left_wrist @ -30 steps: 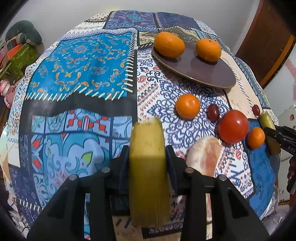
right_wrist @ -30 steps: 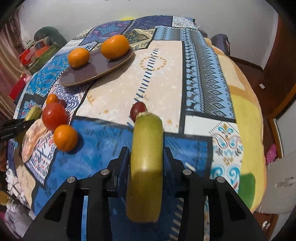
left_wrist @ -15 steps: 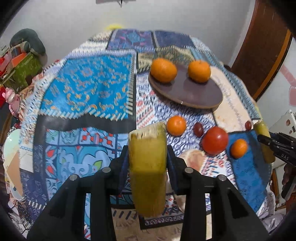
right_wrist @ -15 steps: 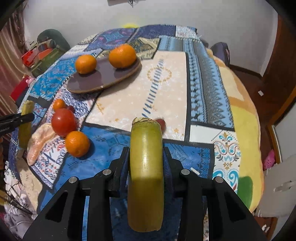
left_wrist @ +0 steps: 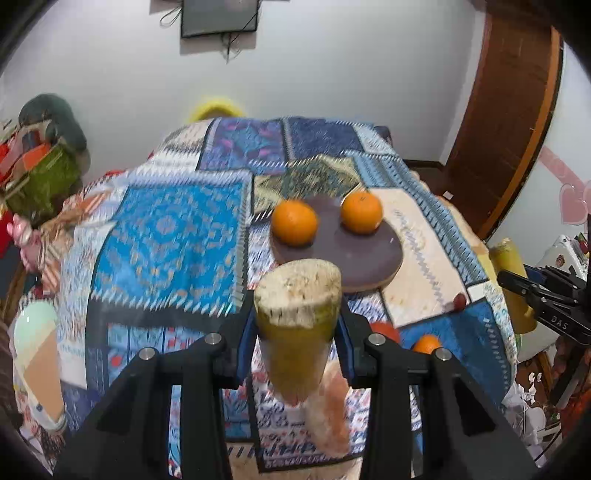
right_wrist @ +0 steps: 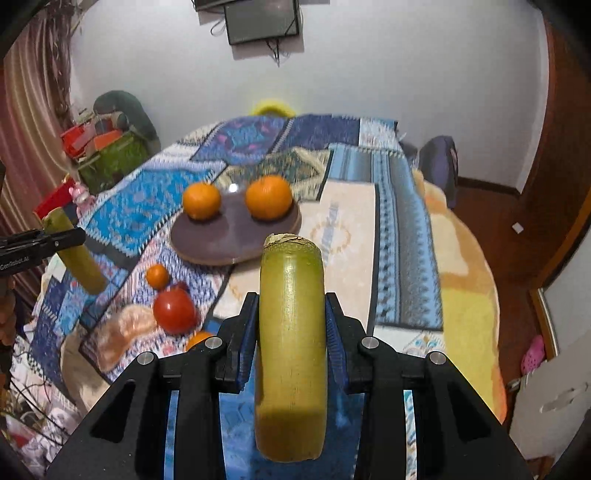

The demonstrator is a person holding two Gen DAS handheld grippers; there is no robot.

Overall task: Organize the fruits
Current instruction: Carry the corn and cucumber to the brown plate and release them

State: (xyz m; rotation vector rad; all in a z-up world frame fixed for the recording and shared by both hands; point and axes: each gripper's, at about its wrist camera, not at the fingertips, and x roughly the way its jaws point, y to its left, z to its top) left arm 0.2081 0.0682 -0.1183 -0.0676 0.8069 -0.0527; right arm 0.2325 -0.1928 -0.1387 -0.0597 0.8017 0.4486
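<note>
My left gripper (left_wrist: 297, 325) is shut on a yellow-green sugarcane piece (left_wrist: 295, 332), held above the patchwork cloth. My right gripper (right_wrist: 290, 317) is shut on a second sugarcane piece (right_wrist: 290, 332). A dark round plate (left_wrist: 365, 258) (right_wrist: 225, 236) carries two oranges (left_wrist: 294, 222) (left_wrist: 361, 212). On the cloth near me lie a red tomato (right_wrist: 174, 310), a small orange (right_wrist: 157, 276), a peeled pomelo segment (right_wrist: 122, 332) and a dark grape (left_wrist: 459, 301). The other gripper and its cane show in each view: right one (left_wrist: 511, 284), left one (right_wrist: 75, 258).
The patchwork cloth (left_wrist: 166, 229) covers a rounded table that drops off at the edges. Baskets and clutter (right_wrist: 110, 155) stand at the left. A wooden door (left_wrist: 509, 110) is at the right. A framed screen (right_wrist: 258, 18) hangs on the wall.
Both grippers have risen and tilted up with their sugarcane pieces; the table and plate now sit lower and farther away, and the wall has come into view.
</note>
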